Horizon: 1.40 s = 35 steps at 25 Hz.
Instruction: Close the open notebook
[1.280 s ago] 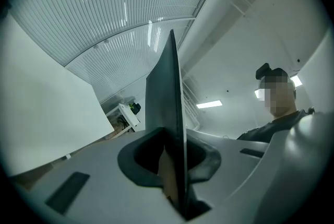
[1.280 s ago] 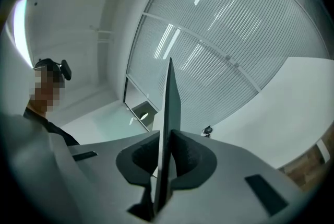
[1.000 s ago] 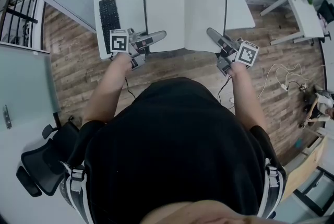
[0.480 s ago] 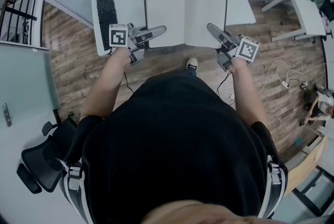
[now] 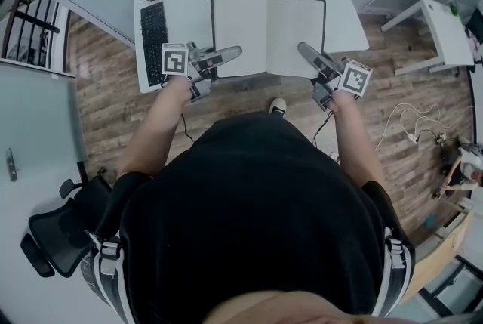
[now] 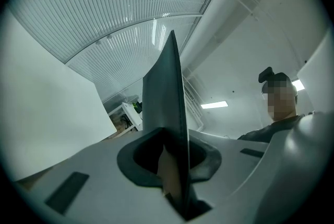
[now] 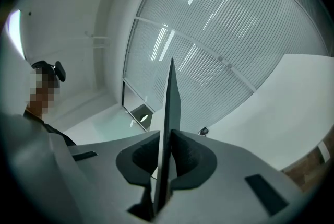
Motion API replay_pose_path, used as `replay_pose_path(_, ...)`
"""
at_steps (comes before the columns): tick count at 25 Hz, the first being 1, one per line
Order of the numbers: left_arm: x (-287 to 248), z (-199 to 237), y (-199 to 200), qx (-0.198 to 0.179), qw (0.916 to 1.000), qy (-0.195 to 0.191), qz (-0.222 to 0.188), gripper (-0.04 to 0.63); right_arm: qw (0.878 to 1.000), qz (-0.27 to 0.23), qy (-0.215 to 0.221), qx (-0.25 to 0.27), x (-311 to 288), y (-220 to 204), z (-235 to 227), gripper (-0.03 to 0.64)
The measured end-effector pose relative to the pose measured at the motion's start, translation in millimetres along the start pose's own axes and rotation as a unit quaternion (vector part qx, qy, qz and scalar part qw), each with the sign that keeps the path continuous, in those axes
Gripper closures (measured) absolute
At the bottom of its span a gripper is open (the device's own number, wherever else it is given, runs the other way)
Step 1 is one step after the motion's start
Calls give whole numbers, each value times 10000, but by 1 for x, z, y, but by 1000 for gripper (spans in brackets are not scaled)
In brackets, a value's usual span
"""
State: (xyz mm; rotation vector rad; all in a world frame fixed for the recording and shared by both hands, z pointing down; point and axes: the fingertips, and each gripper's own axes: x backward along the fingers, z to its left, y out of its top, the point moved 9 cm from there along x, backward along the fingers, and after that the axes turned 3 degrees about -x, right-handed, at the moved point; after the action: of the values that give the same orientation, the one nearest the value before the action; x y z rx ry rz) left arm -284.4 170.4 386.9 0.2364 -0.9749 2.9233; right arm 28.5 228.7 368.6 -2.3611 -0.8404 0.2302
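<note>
An open notebook [image 5: 268, 32] with blank pages and a dark cover lies flat on the white desk [image 5: 343, 13]. My left gripper [image 5: 235, 52] is at its near left corner and my right gripper [image 5: 304, 49] at its near right corner. In the left gripper view the dark cover edge [image 6: 164, 92] and a pale page stand between the jaws, which are opening but still touch it. The right gripper view shows the cover edge [image 7: 171, 108] pinched between the pads.
A black keyboard [image 5: 155, 39] lies along the desk's left side, with a small dark object at its far end. A black office chair [image 5: 56, 228] stands behind left. A second white table [image 5: 434, 28] and cables [image 5: 411, 130] on the wooden floor are to the right.
Both grippers have shifted a little while staying on the notebook's near corners. The notebook still lies open and flat.
</note>
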Motion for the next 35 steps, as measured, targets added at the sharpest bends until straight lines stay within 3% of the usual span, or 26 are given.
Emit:
replay_pose_path(10, -6, 9, 0, -109, 9997, 139, -149, 532, 9999, 150, 46, 51, 0, 12, -14, 555)
replay_pose_path(17, -64, 62, 42, 59, 9994, 262, -197, 532, 9995, 248, 36, -190, 6, 82, -81, 555)
replay_pose_path(35, -136, 126, 65, 245, 9987, 400, -220, 534, 9980, 391, 122, -487, 29, 143, -167, 555)
